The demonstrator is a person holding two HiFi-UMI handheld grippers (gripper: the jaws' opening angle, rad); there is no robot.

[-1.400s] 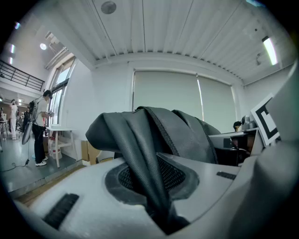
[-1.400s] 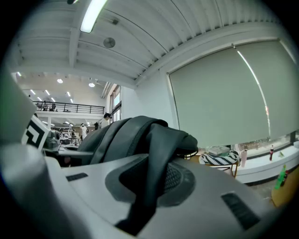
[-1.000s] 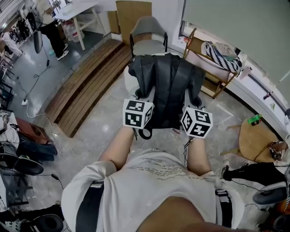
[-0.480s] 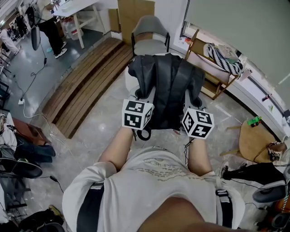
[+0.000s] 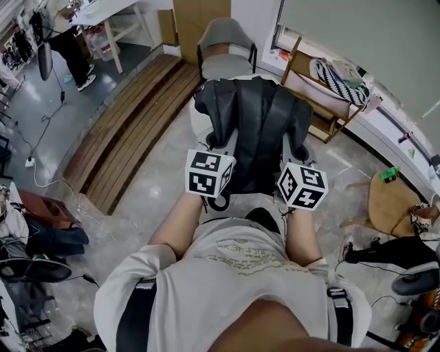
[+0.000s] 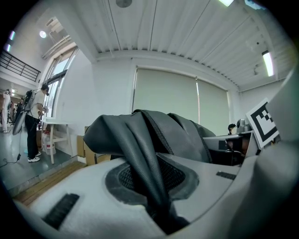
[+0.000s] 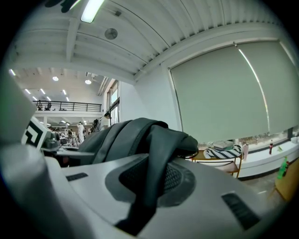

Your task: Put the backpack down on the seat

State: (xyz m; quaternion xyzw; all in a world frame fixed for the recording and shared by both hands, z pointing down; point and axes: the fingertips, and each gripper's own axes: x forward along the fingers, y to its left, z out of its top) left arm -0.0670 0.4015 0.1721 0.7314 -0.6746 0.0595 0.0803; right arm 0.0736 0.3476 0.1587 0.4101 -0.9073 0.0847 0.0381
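Note:
A black backpack (image 5: 252,129) hangs in front of me by its two shoulder straps. In the head view my left gripper (image 5: 216,155) and right gripper (image 5: 293,159) sit at its near end, under their marker cubes. The left gripper view shows my left gripper (image 6: 164,214) shut on a black strap (image 6: 145,161) that runs up from its jaws. My right gripper (image 7: 136,218) is likewise shut on the other strap (image 7: 158,172). The pack hangs over a white rounded seat (image 5: 197,122), and a grey chair (image 5: 223,49) stands just beyond it.
A wooden slat platform (image 5: 130,120) lies on the floor to the left. A wooden rack (image 5: 323,103) holding a striped cloth (image 5: 337,72) stands at the right, with a round wooden side table (image 5: 393,206) nearer. A cardboard panel (image 5: 199,17) leans behind the chair.
The whole view has crept slightly toward the chair and seat. Both grippers keep their hold on the straps, and the backpack hangs the same way.

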